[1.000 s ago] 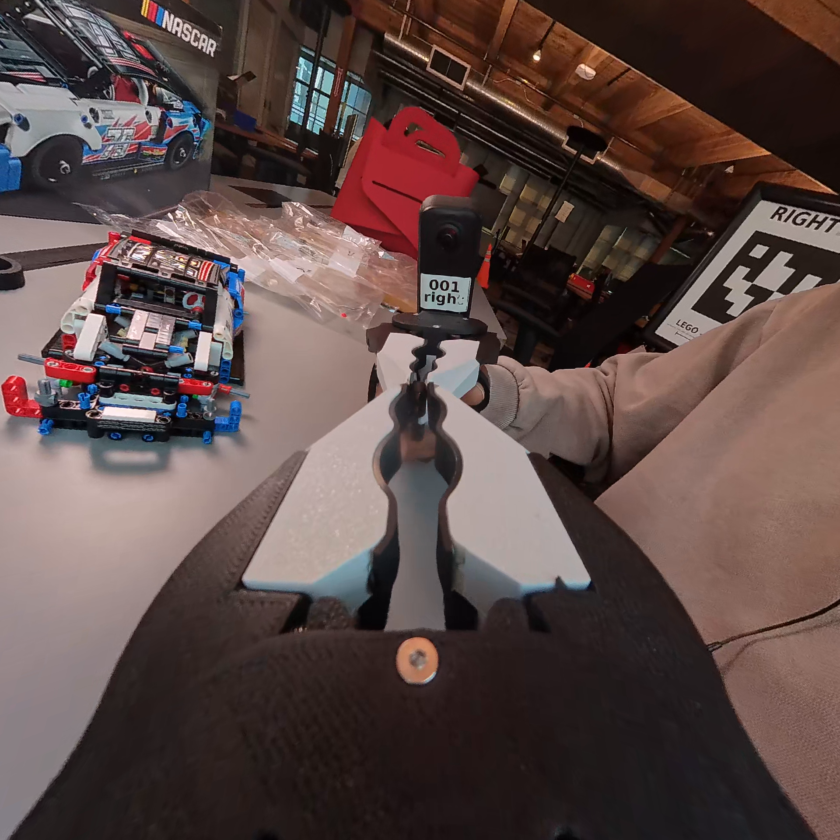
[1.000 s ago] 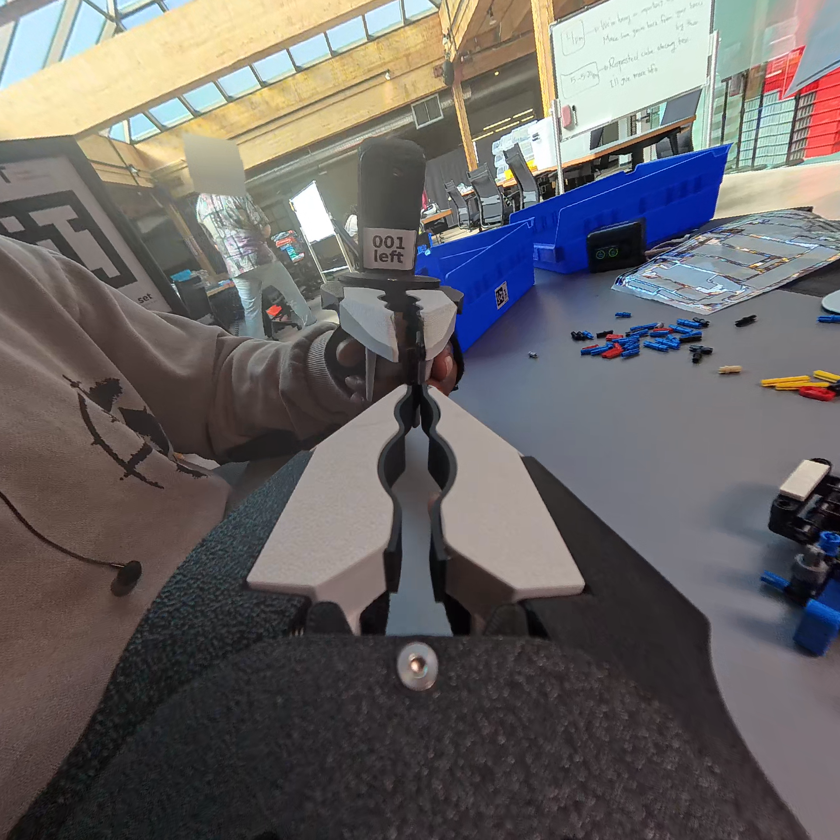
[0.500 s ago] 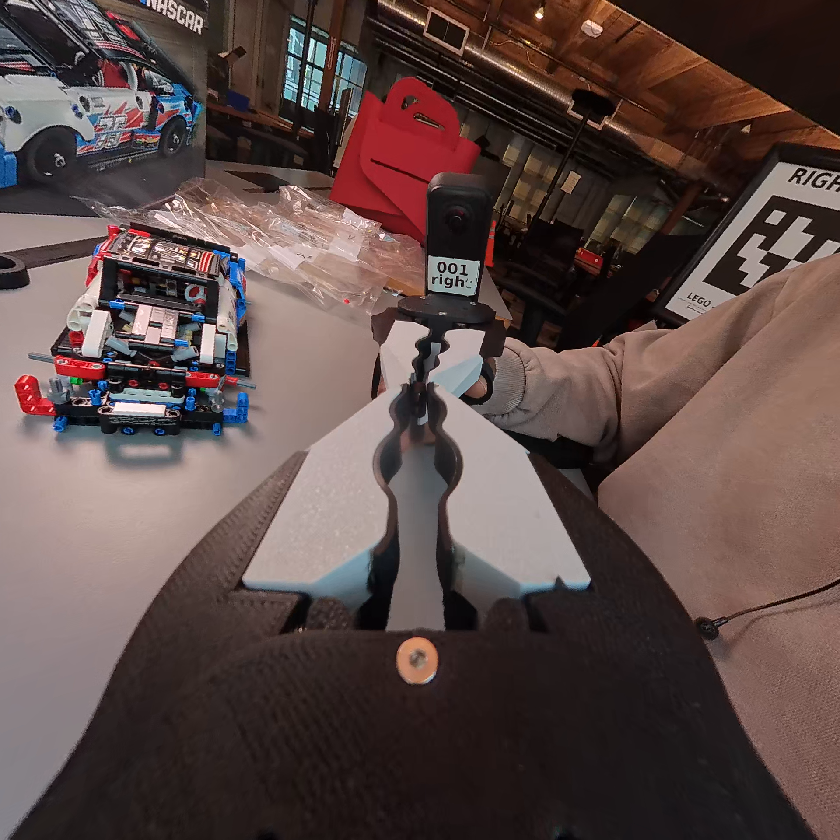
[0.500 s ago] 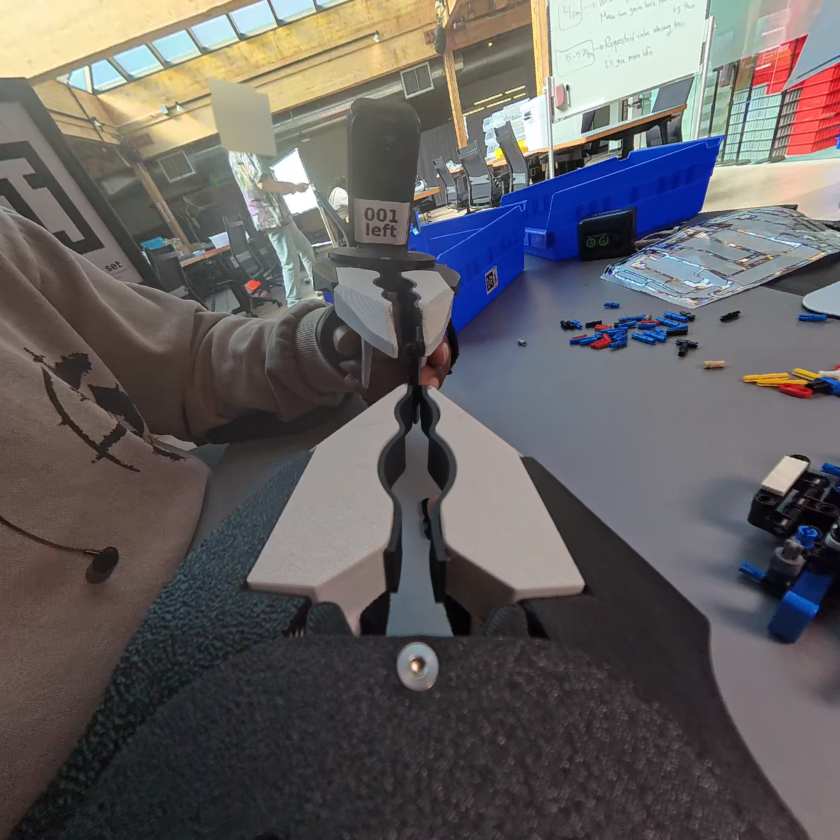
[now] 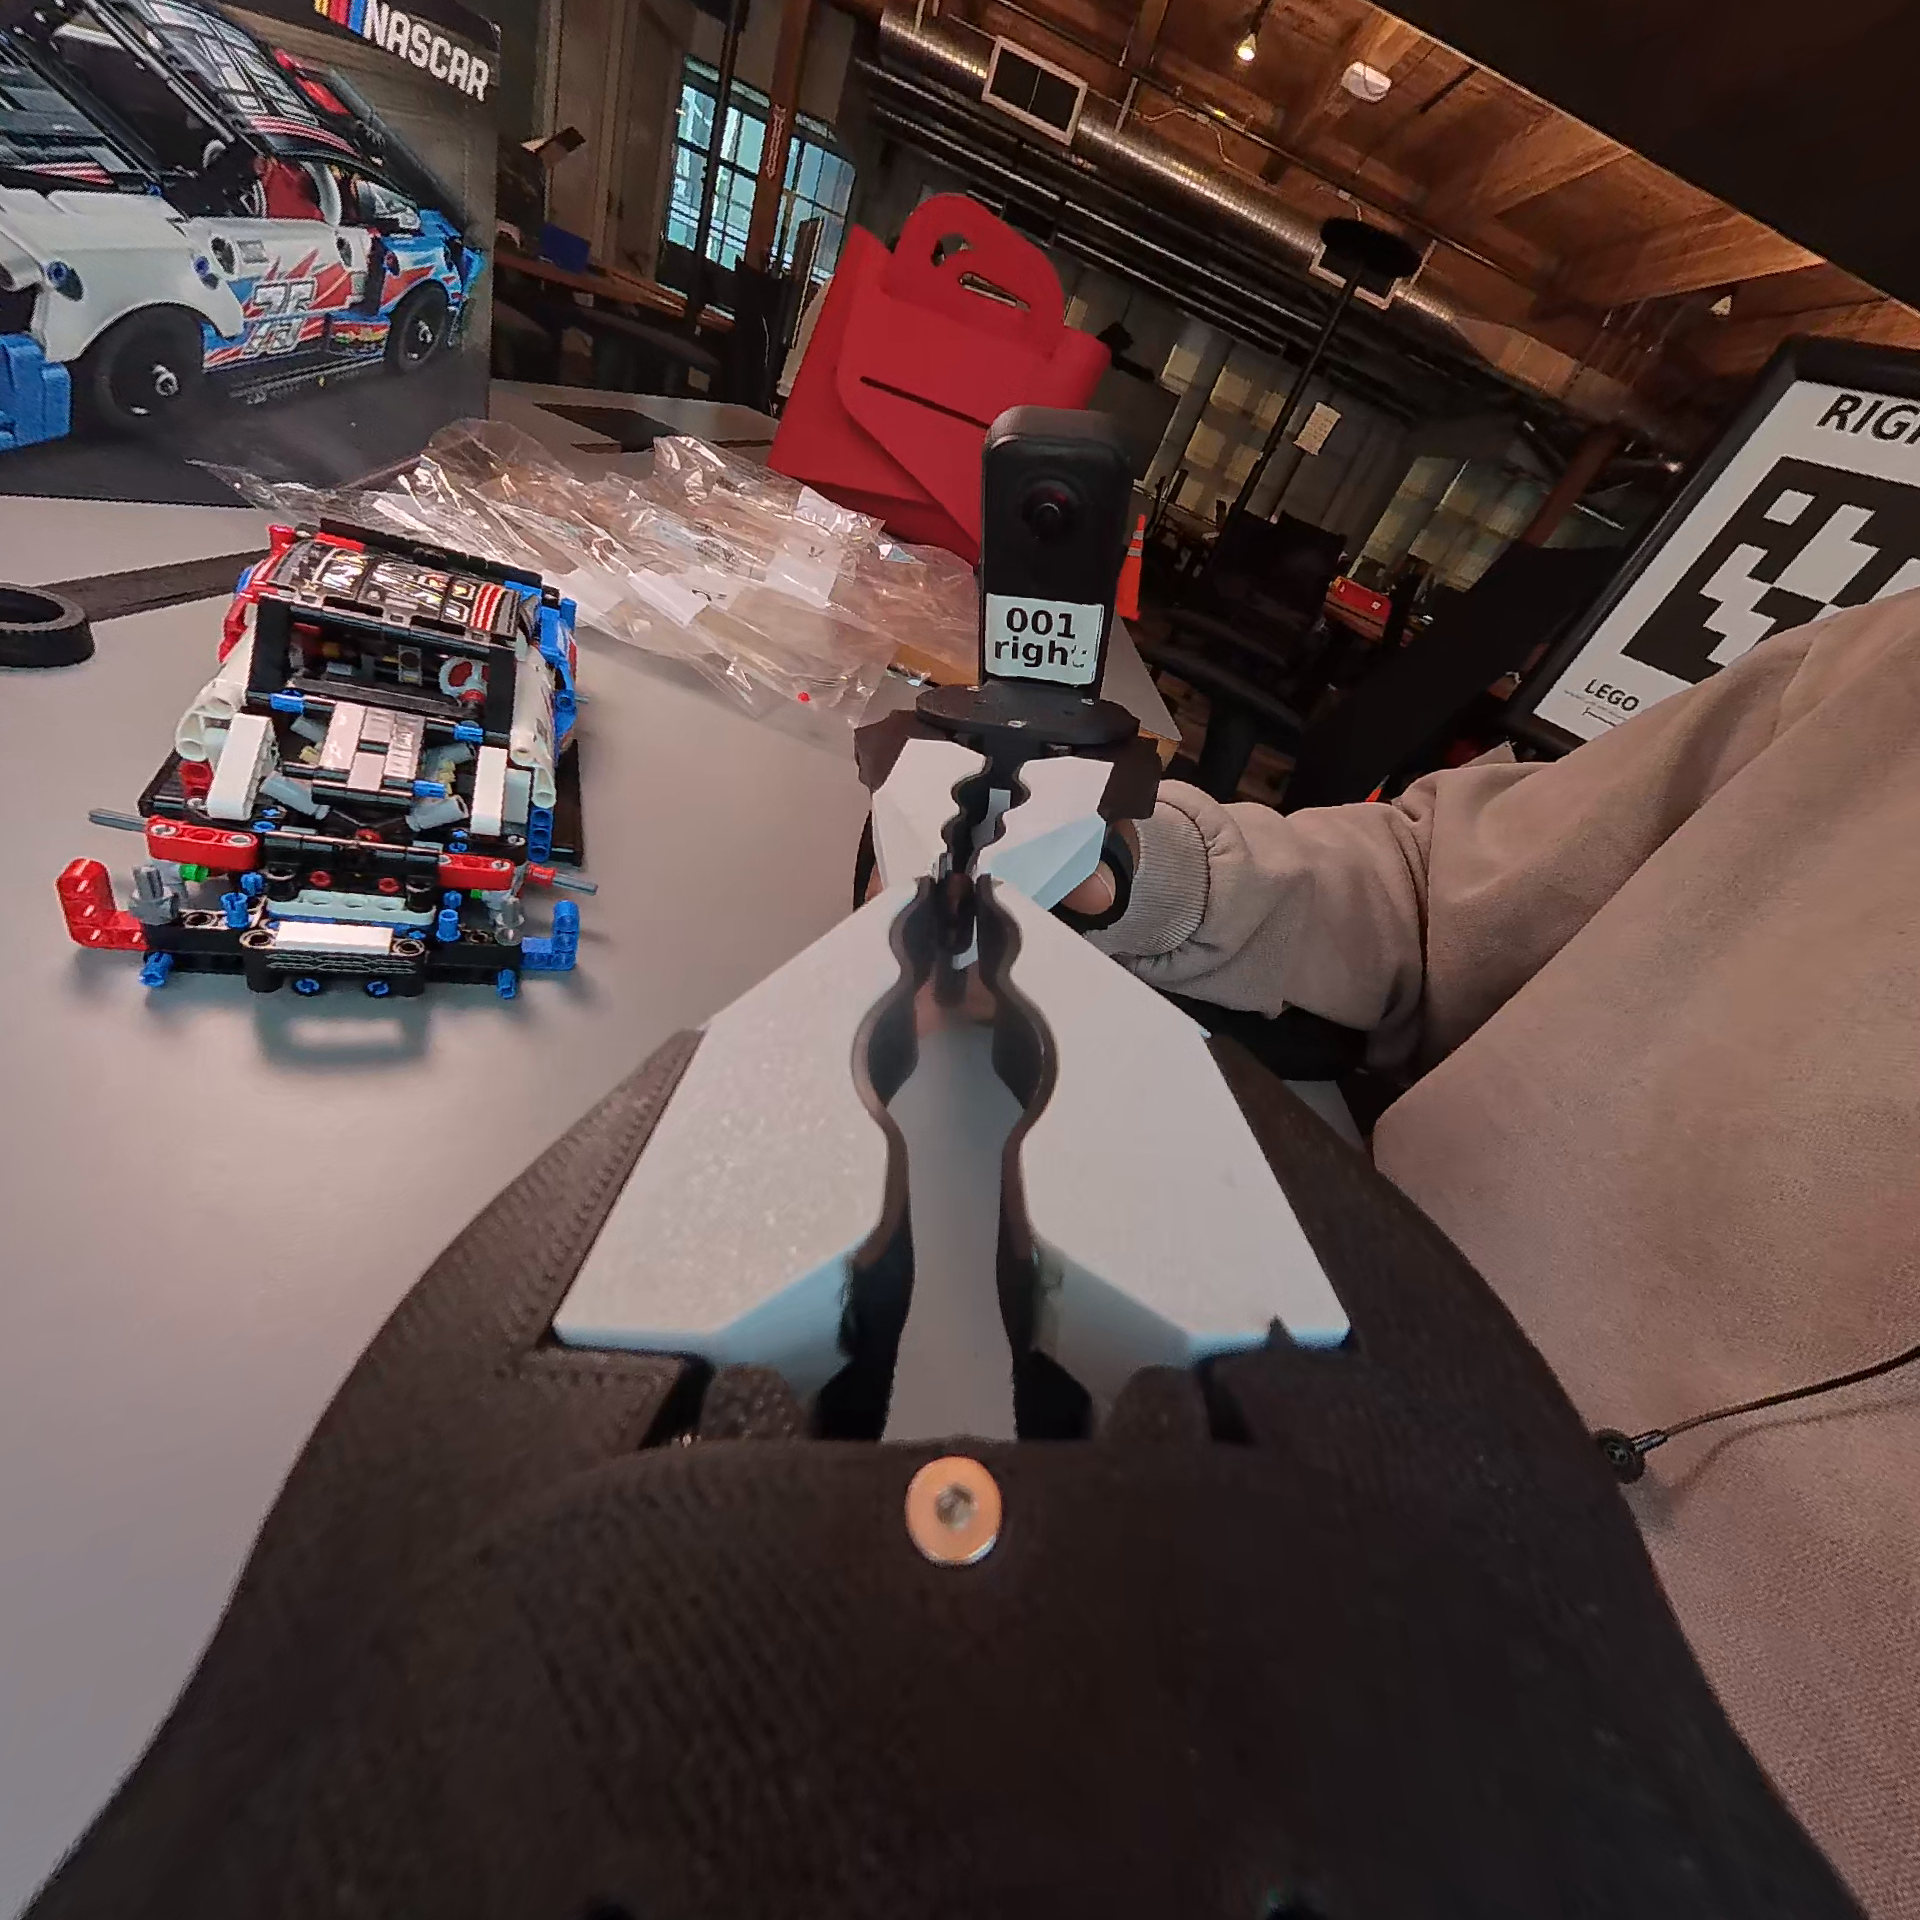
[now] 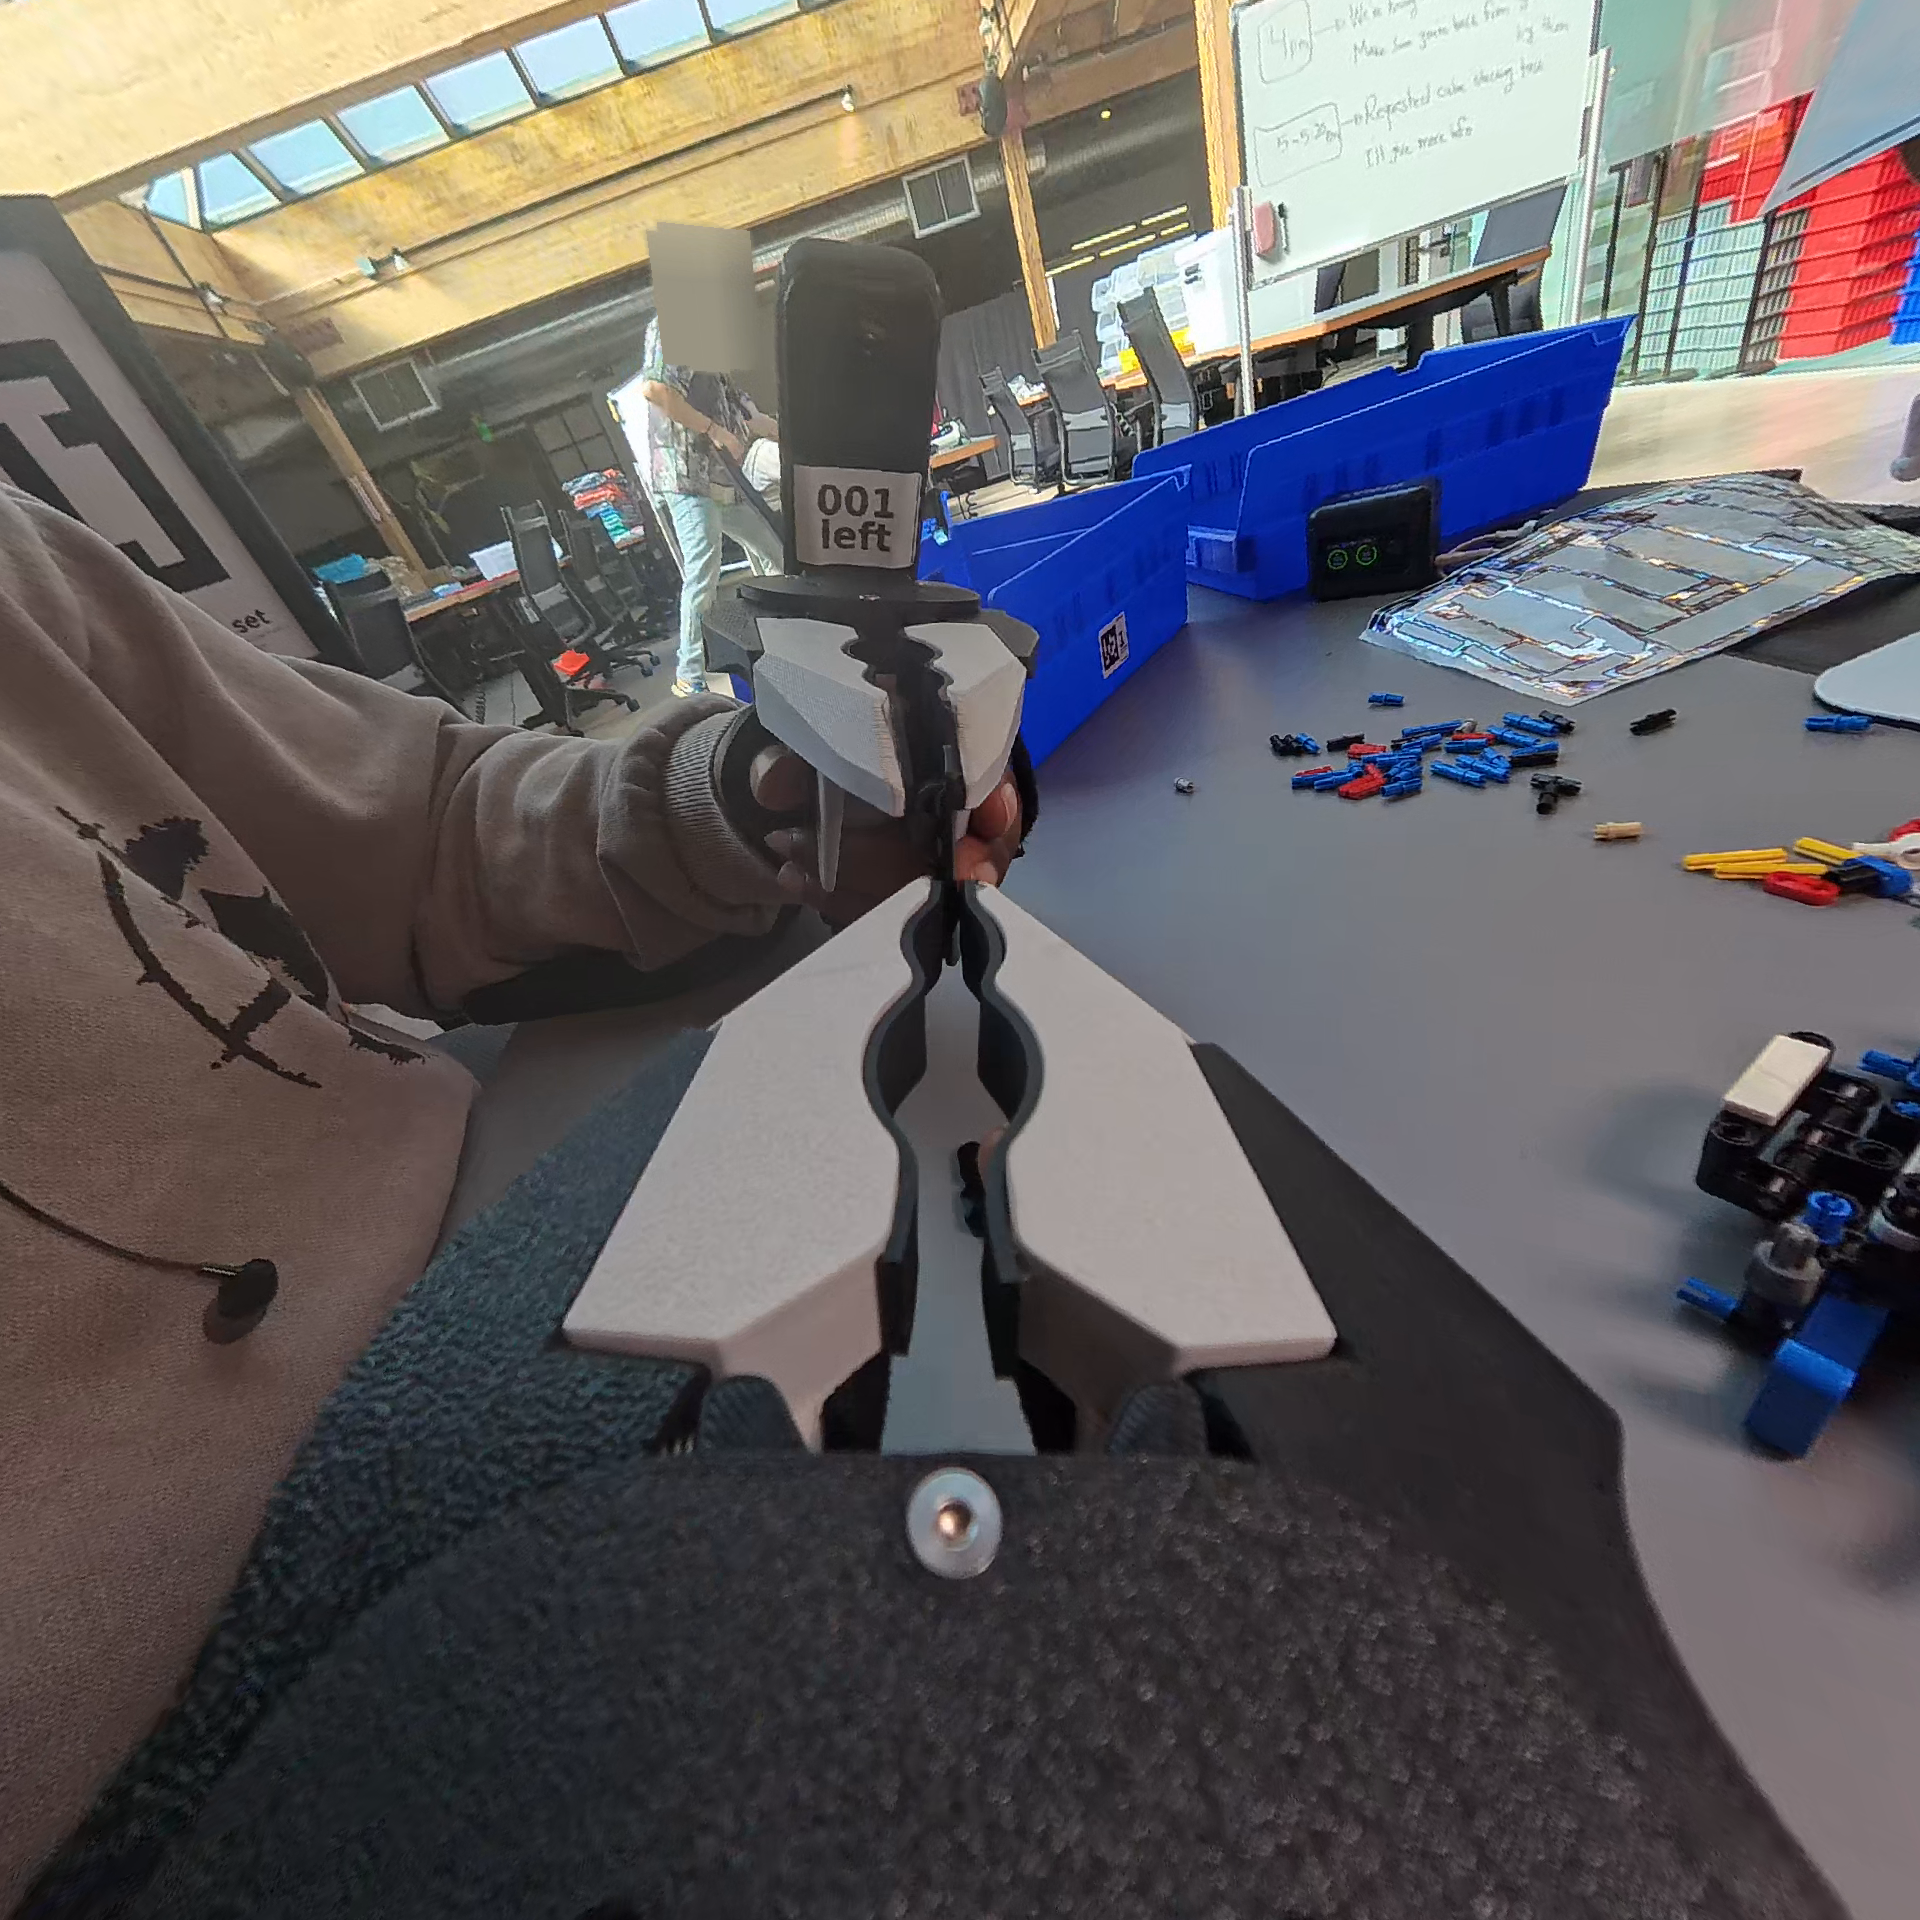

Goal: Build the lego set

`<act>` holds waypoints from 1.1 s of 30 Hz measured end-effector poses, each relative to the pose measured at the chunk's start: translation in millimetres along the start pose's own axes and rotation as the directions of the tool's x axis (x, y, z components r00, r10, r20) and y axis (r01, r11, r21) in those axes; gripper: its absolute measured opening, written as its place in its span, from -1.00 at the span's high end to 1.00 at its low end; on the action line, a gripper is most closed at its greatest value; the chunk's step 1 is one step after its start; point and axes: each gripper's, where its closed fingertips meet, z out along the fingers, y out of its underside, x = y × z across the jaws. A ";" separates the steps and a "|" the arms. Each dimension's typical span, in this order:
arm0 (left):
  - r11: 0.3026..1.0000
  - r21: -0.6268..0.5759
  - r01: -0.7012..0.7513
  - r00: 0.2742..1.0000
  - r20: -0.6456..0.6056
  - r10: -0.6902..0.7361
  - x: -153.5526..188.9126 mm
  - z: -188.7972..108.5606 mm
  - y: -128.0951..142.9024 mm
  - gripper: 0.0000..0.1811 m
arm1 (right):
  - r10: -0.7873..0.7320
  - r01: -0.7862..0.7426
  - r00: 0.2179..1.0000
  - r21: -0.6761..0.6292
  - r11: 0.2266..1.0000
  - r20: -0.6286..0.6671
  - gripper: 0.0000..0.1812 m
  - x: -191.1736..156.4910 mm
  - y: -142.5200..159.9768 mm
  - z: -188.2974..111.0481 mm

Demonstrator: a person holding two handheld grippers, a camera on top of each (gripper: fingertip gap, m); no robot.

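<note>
The partly built lego car (image 5: 353,748), white, blue, red and black, stands on the grey table (image 5: 208,1247) to the left of both grippers. Its front end also shows at the right edge of the right wrist view (image 6: 1829,1174). My left gripper (image 5: 951,894) and my right gripper (image 6: 945,899) point at each other, tip to tip, above the table's near edge. Both are shut, and a small black lego piece (image 6: 938,821) is pinched where the tips meet. Another small black bit (image 6: 966,1184) sits farther back between the right gripper's fingers.
Loose blue, red and black pins (image 6: 1423,753) and yellow beams (image 6: 1756,857) lie on the table, with blue bins (image 6: 1351,488) and a shiny sticker sheet (image 6: 1642,582) behind. Empty plastic bags (image 5: 675,561), the set's box (image 5: 208,239), a red bag (image 5: 935,353) and a black tyre (image 5: 36,634) lie beyond the car. From either gripper's tips it is about 20 cm to the partly built lego car (image 5: 353,748).
Both grippers stay shut and tip to tip. The hands have shifted slightly together, tilting the views a little. The car has not moved.
</note>
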 end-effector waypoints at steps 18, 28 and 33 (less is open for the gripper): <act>0.992 0.038 0.123 0.992 -0.045 -0.121 -10.0 -2.8 3.5 0.95 | 0.002 -0.003 0.999 -0.022 1.000 -0.034 1.00 8.0 4.3 0.3; 0.990 0.009 0.140 0.990 0.008 -0.140 -25.5 -4.0 14.2 0.95 | 0.062 -0.067 0.995 -0.059 0.996 -0.074 0.99 23.1 14.3 0.4; 0.997 -0.023 0.080 0.995 0.063 -0.078 -30.5 -3.6 19.1 0.94 | -0.004 -0.009 0.992 -0.101 0.995 -0.128 0.99 29.0 20.6 1.0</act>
